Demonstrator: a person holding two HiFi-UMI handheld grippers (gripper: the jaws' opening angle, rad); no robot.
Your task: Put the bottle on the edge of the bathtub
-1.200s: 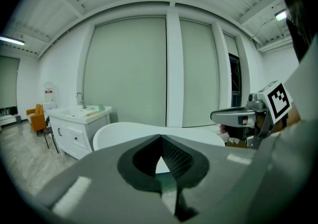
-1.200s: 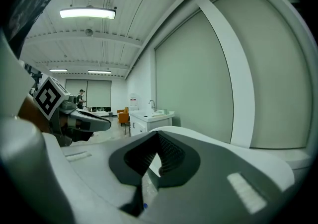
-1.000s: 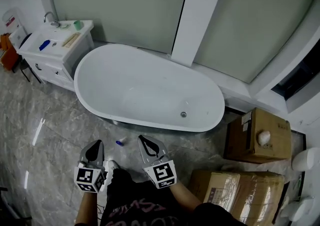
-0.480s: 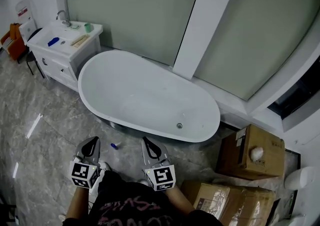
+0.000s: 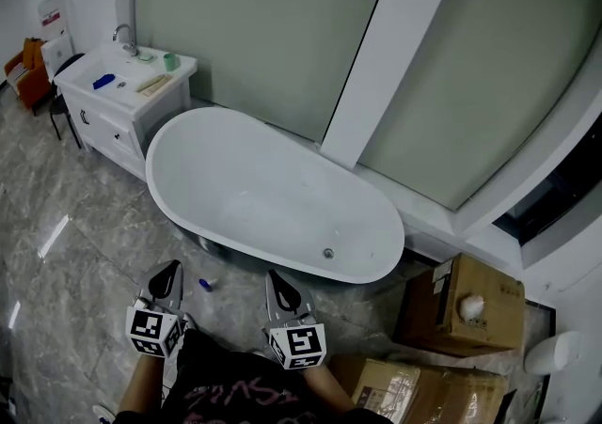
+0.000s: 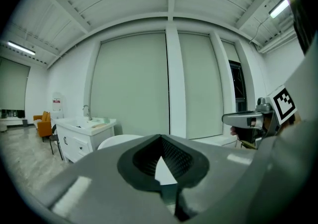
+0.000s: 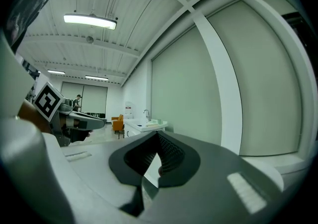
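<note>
The white oval bathtub (image 5: 273,196) stands on the grey marble floor, its rim bare. A small bottle (image 5: 204,284) with a blue cap lies on the floor just in front of the tub's near side. My left gripper (image 5: 170,270) is to the left of the bottle and my right gripper (image 5: 276,278) to its right, both held low near my body and apart from it. Both are shut with nothing between the jaws. In the left gripper view the left gripper (image 6: 161,138) points level toward the bathtub (image 6: 115,141). The bottle is hidden in both gripper views.
A white vanity (image 5: 113,107) with a tap and small items stands left of the tub. Cardboard boxes (image 5: 461,305) sit on the floor at the right. A white pillar (image 5: 376,65) and grey wall panels stand behind the tub. An orange chair (image 5: 28,74) is at far left.
The head view has swung, so the tub, bottle and grippers sit lower and further left in the picture. Both grippers rose slightly and stayed shut. The bottle lies where it was.
</note>
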